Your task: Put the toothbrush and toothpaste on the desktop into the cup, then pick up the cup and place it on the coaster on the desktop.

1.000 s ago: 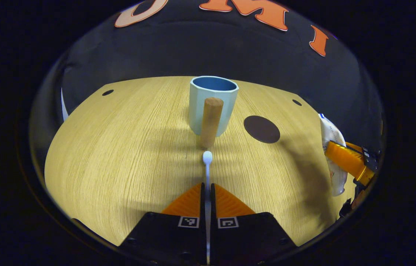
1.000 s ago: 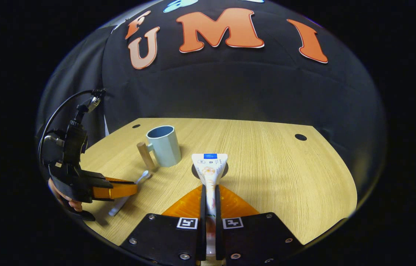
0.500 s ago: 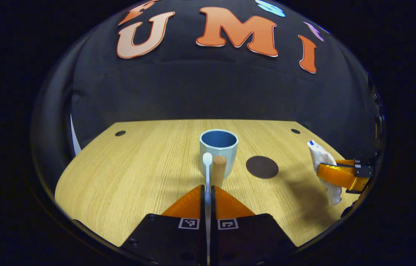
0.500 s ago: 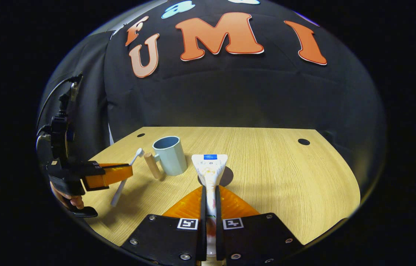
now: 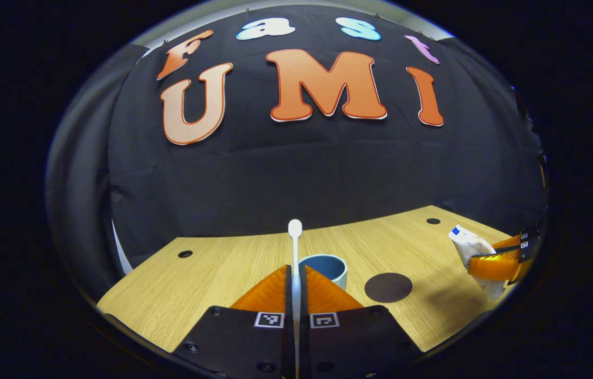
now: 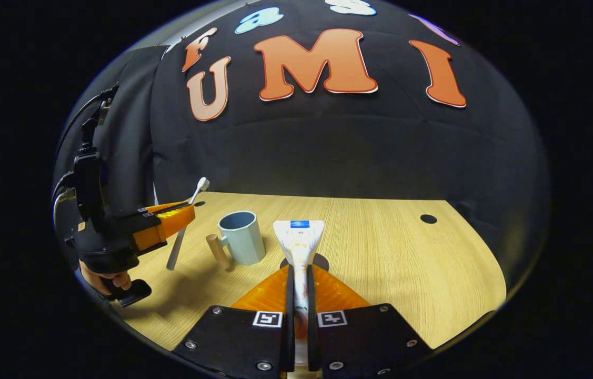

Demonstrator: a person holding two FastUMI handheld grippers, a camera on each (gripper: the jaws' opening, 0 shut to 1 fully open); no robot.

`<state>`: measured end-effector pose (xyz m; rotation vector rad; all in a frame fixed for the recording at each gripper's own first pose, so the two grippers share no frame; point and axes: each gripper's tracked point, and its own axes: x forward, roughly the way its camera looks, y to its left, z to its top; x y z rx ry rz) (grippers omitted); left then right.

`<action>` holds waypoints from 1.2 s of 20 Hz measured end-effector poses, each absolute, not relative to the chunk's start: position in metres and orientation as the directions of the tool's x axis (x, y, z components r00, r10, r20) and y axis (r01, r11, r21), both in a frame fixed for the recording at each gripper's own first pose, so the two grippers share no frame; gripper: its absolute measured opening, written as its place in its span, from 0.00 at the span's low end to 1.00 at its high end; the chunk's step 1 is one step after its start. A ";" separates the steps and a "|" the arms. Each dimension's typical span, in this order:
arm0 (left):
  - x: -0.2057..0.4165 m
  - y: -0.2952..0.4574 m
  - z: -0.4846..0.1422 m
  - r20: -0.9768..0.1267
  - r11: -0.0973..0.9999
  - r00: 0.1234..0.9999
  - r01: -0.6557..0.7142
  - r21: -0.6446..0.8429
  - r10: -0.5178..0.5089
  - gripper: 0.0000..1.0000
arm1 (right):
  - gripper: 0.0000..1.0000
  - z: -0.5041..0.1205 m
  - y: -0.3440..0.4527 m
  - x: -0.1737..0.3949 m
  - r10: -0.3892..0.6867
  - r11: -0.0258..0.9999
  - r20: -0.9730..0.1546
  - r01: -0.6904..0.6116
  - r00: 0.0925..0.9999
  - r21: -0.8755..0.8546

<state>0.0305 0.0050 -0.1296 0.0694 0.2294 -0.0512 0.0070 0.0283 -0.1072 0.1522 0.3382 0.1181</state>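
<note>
Toothbrush clamped in my left tongs, above the cup; my right tongs pinch the toothpaste over the table.

White toothbrush held aloft beside pale-blue cup.

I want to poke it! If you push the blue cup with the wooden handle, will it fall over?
Probably not easily. The cup stands upright on a flat base on the table, and looks squat. It is empty, so likely light; it may slide. The handle on one side might make it turn.
</note>
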 end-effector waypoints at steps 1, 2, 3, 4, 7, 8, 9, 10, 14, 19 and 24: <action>0.035 0.007 -0.120 -0.189 0.996 0.981 0.044 0.077 -0.029 0.03 | 0.10 -0.106 0.028 0.008 0.141 0.982 -0.320 -0.090 0.937 0.167; 0.043 0.006 -0.110 -0.145 0.996 0.989 0.039 0.080 -0.027 0.03 | 0.10 -0.107 0.027 0.010 0.136 0.982 -0.321 -0.086 0.937 0.165; 0.049 0.006 -0.099 -0.109 0.996 0.994 0.035 0.077 -0.026 0.03 | 0.10 -0.108 0.026 0.011 0.132 0.983 -0.324 -0.083 0.937 0.162; 0.055 0.004 -0.091 -0.077 0.996 0.997 0.035 0.079 -0.029 0.03 | 0.10 -0.110 0.024 0.012 0.126 0.984 -0.328 -0.077 0.936 0.159; 0.063 -0.001 -0.073 -0.002 0.995 1.000 0.031 0.090 -0.031 0.03 | 0.10 -0.112 0.020 0.015 0.114 0.986 -0.335 -0.065 0.935 0.154; 0.064 -0.002 -0.069 0.020 0.996 0.999 0.031 0.089 -0.032 0.03 | 0.10 -0.112 0.019 0.015 0.112 0.986 -0.333 -0.064 0.936 0.152; 0.065 -0.001 -0.064 0.045 0.996 0.999 0.027 0.085 -0.031 0.03 | 0.10 -0.112 0.017 0.015 0.107 0.987 -0.332 -0.059 0.937 0.150; 0.067 -0.002 -0.060 0.065 0.996 0.997 0.028 0.085 -0.033 0.03 | 0.10 -0.113 0.014 0.012 0.104 0.988 -0.329 -0.058 0.938 0.146; 0.081 -0.008 -0.051 0.130 0.997 0.991 0.032 0.072 -0.041 0.03 | 0.10 -0.114 0.011 0.012 0.086 0.989 -0.329 -0.041 0.940 0.141; 0.094 -0.016 -0.056 0.163 0.997 0.985 0.055 0.048 -0.062 0.03 | 0.10 -0.117 0.010 0.013 0.073 0.991 -0.338 -0.031 0.938 0.129; 0.109 -0.017 -0.082 0.129 0.997 0.989 0.062 0.040 -0.067 0.03 | 0.10 -0.122 0.012 0.014 0.075 0.991 -0.352 -0.031 0.933 0.129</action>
